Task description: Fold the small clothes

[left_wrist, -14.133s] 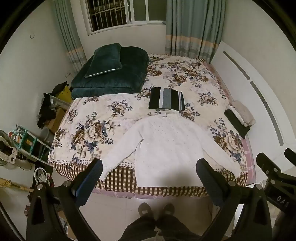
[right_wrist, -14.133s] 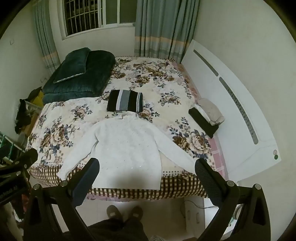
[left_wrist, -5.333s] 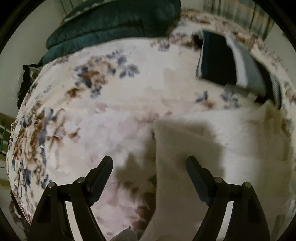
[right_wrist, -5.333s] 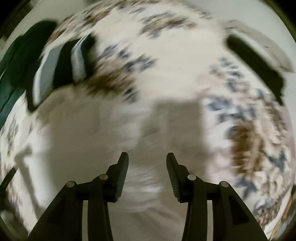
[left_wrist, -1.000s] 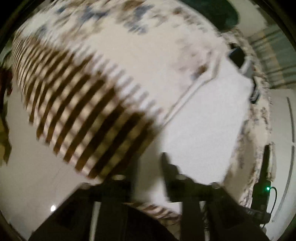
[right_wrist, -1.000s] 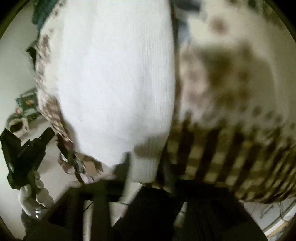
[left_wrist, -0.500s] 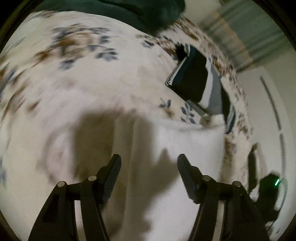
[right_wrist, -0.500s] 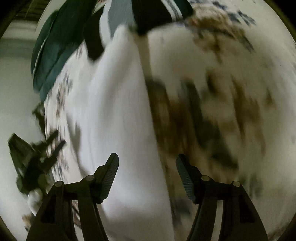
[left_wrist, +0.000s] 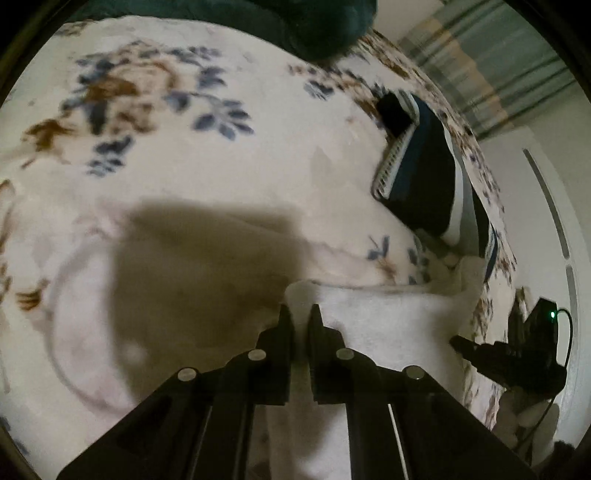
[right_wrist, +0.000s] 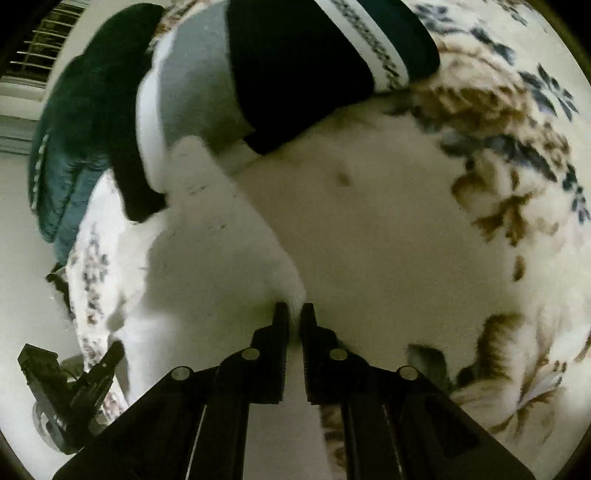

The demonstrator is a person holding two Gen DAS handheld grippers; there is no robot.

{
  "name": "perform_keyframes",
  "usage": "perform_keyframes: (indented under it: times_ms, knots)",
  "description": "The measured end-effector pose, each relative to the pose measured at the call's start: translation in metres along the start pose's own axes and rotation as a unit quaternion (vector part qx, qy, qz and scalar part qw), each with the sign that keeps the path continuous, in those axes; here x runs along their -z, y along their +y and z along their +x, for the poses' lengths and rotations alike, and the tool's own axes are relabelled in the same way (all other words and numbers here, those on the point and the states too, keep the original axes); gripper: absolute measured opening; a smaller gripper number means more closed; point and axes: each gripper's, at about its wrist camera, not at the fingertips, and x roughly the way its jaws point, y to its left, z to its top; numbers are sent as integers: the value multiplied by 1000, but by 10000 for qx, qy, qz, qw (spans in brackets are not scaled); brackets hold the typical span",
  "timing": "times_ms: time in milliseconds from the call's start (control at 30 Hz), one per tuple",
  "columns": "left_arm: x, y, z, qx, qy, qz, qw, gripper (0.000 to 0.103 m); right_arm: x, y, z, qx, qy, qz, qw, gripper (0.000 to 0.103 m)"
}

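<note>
Lying on bed: the white knitted sweater (left_wrist: 388,325) is spread flat on the floral cream bedspread (left_wrist: 229,158), directly ahead of and under both grippers.
Left gripper (left_wrist: 300,314): its black fingers are pinched together on the sweater's upper left corner, with a strip of white knit showing between them; the rest of the garment stretches off to its right.
Right gripper (right_wrist: 293,312): its fingers are likewise pressed onto a fold of the white sweater (right_wrist: 207,266) at the corner on its side; the knit runs away ahead and to its left.
Neck edge: in the left wrist view the fluffy collar sits at the far right end of the sweater's top edge, close against the folded garment.
Striped garment: a folded black, grey and white striped knit (right_wrist: 266,74) lies just beyond the sweater, ahead of the right gripper and up to the right of the left one (left_wrist: 424,177).
Dark green quilt: a folded plush bundle (left_wrist: 295,22) lies farther off, past the striped piece.
Bedspread: blue and brown flower print (right_wrist: 498,177) fills the area right of the right gripper.
Shadow: a broad dark patch falls on the bedspread left of the left gripper.
</note>
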Motion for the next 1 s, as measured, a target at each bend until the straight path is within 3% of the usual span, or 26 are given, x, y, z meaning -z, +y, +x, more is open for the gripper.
perform_keyframes:
  times_ms: [100,133,200,233,267,433,533,633,733,833,867,900,933,967,1000]
  knots:
    - [0,-6,-4,190,129,-34,9997,12,2,3,-2,-21,135,-119,9998,11]
    - [1,-8,-9,207,139,-52,9997,16,5,8,-3,-23,156,-134,9998,17]
    - [8,-10,-29,391,86,-90,9992,24,13,8,-15,-128,310,-127,9994,40]
    - [11,-10,-37,418,66,-120,9990,38,18,8,-22,-191,350,-130,9991,56]
    - [18,-10,-49,434,53,-146,9989,44,28,6,-33,-264,373,-166,9988,62]
    - [79,-3,-109,524,72,-233,9983,49,94,-15,-80,-466,685,-336,9960,64]
    - [137,2,-137,209,268,-144,9993,52,154,-40,-99,-480,963,-283,9938,64]
    - [207,15,-151,-134,734,-287,9968,54,225,-74,-104,-271,1371,-127,9901,64]
    - [271,29,-142,-339,1311,-578,9891,54,295,-108,-89,-177,1867,226,9820,64]
    - [320,34,-123,-678,1753,-525,9808,51,355,-128,-68,-63,2181,425,9750,64]
    - [333,33,-120,-804,1776,-496,9796,51,369,-130,-63,-66,2212,442,9742,60]
    - [340,32,-122,-856,1699,-493,9805,40,380,-130,-60,-79,2179,451,9749,50]
    - [345,29,-126,-829,1573,-503,9828,27,389,-128,-59,-41,2079,426,9772,14]
    - [348,25,-133,-782,1406,-515,9856,8,398,-125,-60,76,1977,340,9796,6]
    - [348,22,-140,-775,1273,-521,9875,8,403,-123,-63,142,1866,281,9819,6]
